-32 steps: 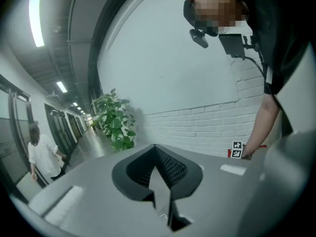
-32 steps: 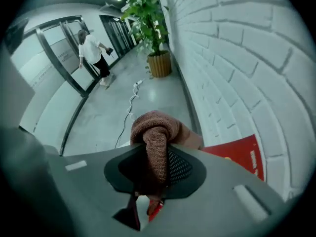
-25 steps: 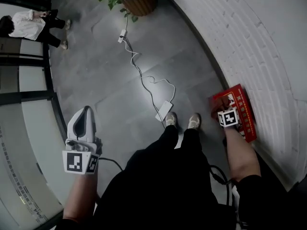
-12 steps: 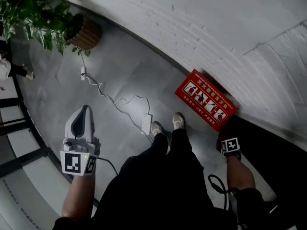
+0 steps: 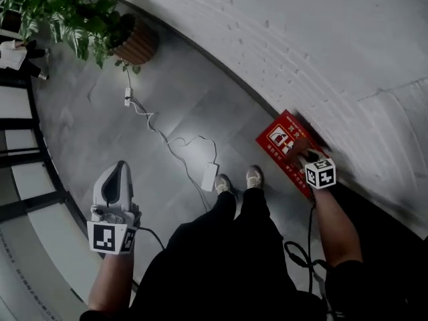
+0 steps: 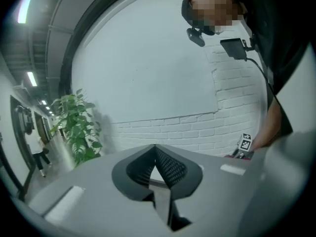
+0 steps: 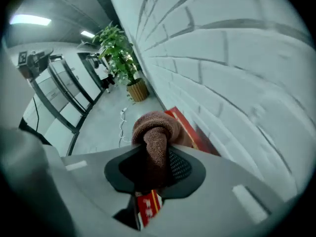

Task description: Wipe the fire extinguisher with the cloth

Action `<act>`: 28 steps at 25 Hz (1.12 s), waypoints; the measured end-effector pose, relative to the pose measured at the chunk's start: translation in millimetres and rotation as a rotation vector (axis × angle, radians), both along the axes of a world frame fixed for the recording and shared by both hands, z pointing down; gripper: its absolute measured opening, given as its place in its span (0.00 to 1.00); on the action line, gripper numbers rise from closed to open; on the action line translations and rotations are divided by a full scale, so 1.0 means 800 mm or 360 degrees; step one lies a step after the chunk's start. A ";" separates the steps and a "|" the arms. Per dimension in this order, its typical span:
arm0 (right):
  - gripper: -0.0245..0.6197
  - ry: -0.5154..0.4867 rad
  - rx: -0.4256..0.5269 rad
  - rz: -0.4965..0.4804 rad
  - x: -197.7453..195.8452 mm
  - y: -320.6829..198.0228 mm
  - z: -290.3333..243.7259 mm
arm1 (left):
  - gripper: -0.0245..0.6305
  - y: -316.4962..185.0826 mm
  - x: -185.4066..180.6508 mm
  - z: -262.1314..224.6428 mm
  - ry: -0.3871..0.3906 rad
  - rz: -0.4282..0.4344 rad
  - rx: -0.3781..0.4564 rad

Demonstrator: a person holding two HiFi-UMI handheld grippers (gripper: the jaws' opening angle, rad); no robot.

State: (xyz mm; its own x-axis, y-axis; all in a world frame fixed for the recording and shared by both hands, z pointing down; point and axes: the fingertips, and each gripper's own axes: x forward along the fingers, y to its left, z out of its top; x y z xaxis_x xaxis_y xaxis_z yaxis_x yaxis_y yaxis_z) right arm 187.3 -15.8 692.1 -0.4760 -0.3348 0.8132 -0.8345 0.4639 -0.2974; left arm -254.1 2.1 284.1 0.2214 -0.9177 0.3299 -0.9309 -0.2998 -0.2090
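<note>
A red fire extinguisher box (image 5: 284, 139) with pictograms on its lid stands on the floor against the white brick wall. My right gripper (image 5: 305, 155) is over the box's near end, shut on a bunched brown cloth (image 5: 299, 148). In the right gripper view the cloth (image 7: 157, 132) bulges out between the jaws, with the red box (image 7: 197, 138) just behind it. No extinguisher itself is in view. My left gripper (image 5: 120, 166) hangs at the left over bare floor, far from the box. Its jaws (image 6: 155, 149) meet at the tips with nothing between them.
A potted plant (image 5: 80, 12) in a woven pot (image 5: 137, 42) stands by the wall (image 5: 314, 52). A white cable with a power strip (image 5: 127, 99) and an adapter (image 5: 209, 176) runs across the grey floor to the person's shoes (image 5: 254, 176). Glass partitions (image 5: 27, 172) line the left side.
The right gripper with the cloth left the red box, dropped beside it half a second ago, and is back over the box. The head view swung toward the wall. The left gripper stayed shut.
</note>
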 end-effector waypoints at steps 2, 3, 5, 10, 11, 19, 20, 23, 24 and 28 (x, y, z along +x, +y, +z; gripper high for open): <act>0.16 0.0017 0.0006 -0.0084 -0.039 -0.067 0.015 | 0.04 0.024 -0.031 -0.007 -0.0060 -0.0109 -0.0014; 0.16 0.0038 -0.0005 -0.0116 -0.055 -0.096 0.024 | 0.04 0.039 -0.047 -0.010 -0.0096 -0.0169 -0.0024; 0.16 0.0111 -0.0038 -0.0193 -0.081 -0.143 0.044 | 0.04 0.071 -0.075 -0.012 -0.0152 -0.0303 -0.0053; 0.16 0.0285 -0.0106 -0.0379 -0.092 -0.172 0.088 | 0.04 0.129 -0.104 0.002 -0.0159 -0.0516 -0.0148; 0.16 0.0290 -0.0098 -0.0375 -0.088 -0.171 0.087 | 0.04 0.134 -0.103 0.003 -0.0159 -0.0519 -0.0147; 0.15 0.0310 -0.0231 0.0002 0.074 -0.036 0.078 | 0.04 0.081 -0.059 0.004 -0.0082 -0.0318 -0.0062; 0.15 0.0327 -0.0255 0.0056 0.104 -0.008 0.076 | 0.04 0.068 -0.051 0.004 -0.0071 -0.0275 -0.0049; 0.15 0.0392 -0.0359 0.0256 0.195 0.081 0.070 | 0.04 0.038 -0.024 0.009 -0.0045 -0.0144 -0.0023; 0.15 0.0435 -0.0426 0.0327 0.224 0.113 0.071 | 0.04 0.030 -0.014 0.012 -0.0034 -0.0107 -0.0026; 0.15 0.0587 -0.0712 0.0668 0.303 0.234 0.078 | 0.04 0.010 0.017 0.022 0.0013 -0.0007 -0.0034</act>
State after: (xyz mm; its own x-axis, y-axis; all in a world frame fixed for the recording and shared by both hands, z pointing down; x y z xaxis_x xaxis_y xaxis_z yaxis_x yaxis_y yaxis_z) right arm 429.8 171.1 754.5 -0.0474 -0.0263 0.9985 -0.9987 -0.0186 -0.0479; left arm -240.2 10.3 301.4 0.2199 -0.9114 0.3478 -0.9338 -0.2998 -0.1951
